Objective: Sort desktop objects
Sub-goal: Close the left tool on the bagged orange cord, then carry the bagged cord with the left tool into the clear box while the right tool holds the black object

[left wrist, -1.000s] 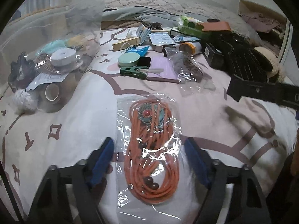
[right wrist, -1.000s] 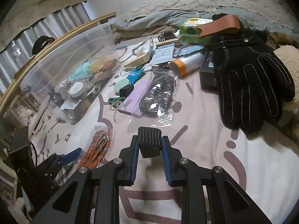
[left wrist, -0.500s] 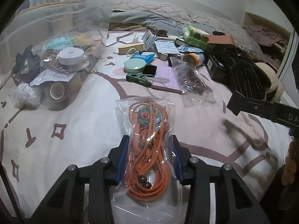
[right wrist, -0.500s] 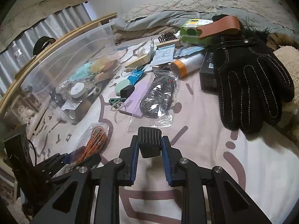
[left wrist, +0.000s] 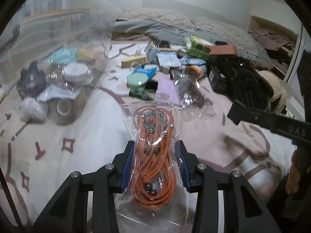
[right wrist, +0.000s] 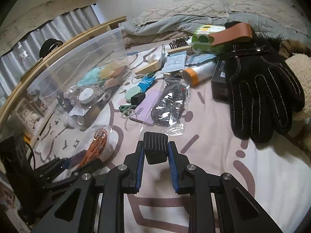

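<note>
A clear bag of coiled orange cord with a turquoise pendant (left wrist: 153,120) is held just above the pink patterned bed cover. My left gripper (left wrist: 155,145) is shut on the bag's middle, its blue pads pressing both sides. The right wrist view shows the same bag (right wrist: 100,137) low on the left, in my left gripper (right wrist: 77,161). My right gripper (right wrist: 155,144) is shut on a small black ribbed block (right wrist: 155,139) and hovers over the cover. A clear plastic bin (right wrist: 81,58) with several small items inside stands to the left.
Loose items crowd the far half of the bed: a black glove (right wrist: 262,97), a bagged dark cord (right wrist: 171,103), a purple card (right wrist: 145,108), an orange-capped bottle (right wrist: 196,73), a round green tin (right wrist: 133,95). Grey bedding lies behind them.
The left jaws closed around the bag of orange cord and lifted it a little off the cover. The right gripper kept still with its black block.
</note>
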